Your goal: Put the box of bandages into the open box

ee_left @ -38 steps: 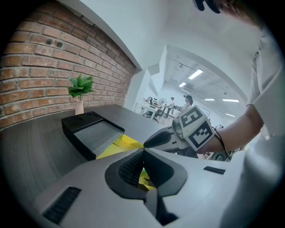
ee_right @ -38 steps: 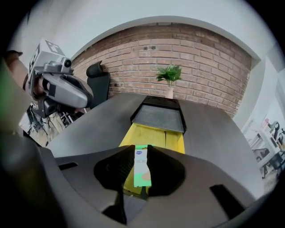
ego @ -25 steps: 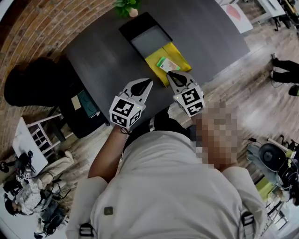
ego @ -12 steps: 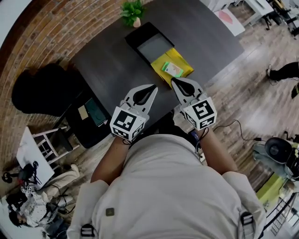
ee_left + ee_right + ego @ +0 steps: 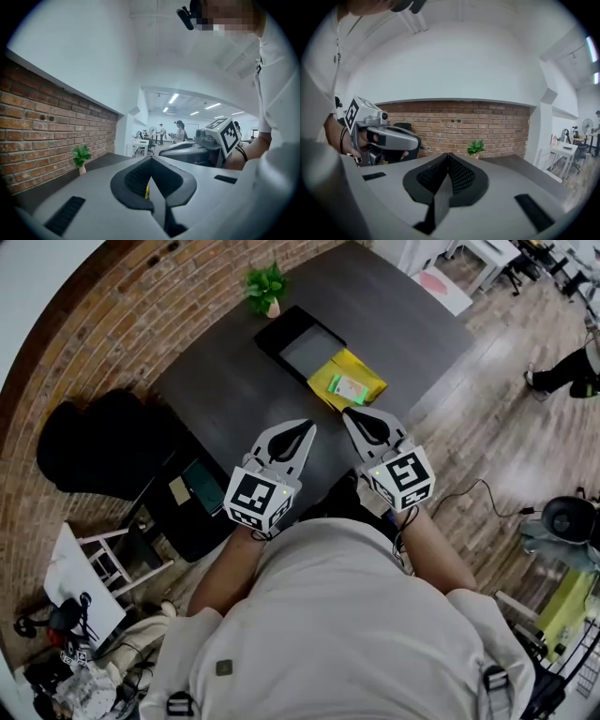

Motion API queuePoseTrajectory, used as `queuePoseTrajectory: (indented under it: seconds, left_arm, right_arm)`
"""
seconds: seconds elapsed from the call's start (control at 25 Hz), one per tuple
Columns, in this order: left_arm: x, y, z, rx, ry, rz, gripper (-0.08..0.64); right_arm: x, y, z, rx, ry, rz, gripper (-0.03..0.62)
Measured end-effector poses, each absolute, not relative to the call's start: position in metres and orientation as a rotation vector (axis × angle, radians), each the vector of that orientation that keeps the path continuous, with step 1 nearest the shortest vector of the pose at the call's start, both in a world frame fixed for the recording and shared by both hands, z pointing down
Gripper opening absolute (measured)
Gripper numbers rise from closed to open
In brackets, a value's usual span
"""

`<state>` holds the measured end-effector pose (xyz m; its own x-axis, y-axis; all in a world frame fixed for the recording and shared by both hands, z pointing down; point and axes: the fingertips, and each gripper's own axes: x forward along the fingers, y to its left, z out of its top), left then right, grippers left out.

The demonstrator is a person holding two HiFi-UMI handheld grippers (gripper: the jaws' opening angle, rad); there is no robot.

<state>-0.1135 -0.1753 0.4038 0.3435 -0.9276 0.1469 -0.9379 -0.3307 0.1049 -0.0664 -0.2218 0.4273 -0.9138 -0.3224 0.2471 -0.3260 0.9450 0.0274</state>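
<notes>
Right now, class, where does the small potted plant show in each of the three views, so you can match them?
Head view: the potted plant stands near the top, left of centre, at the far edge of the dark table.
Left gripper view: the potted plant is low at the left, against the wall.
Right gripper view: the potted plant is just right of centre.
Shared landmark: the brick wall right behind it.

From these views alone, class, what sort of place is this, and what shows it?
Probably an open-plan office or lab workspace: a dark table beside a brick wall, white desks with people beyond, and strip lights on the ceiling.
</notes>
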Motion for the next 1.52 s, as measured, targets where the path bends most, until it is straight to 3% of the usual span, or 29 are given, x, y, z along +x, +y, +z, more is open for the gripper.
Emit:
queuePoseTrajectory:
  seconds: [0.48,1.12,1.52]
  left_arm:
    - [-0.082,-0.135,0.394,2.5,-1.64,0.066,0.015]
    - [0.078,-0.121,0.356,2.521,-1.654,0.045,0.015]
    - [0.114,-0.061,0.364,2.443,-1.742,0.032,0.015]
  right_arm:
    - [-0.023,-0.165,0.391,0.609,-2.896,-0.032,0.021]
    - [0.125,-0.129,0.375,0.538,-2.92,-0.012,0.021]
    - [0.167,-0.085,0.39,0.43,-2.919,-0.038,0.021]
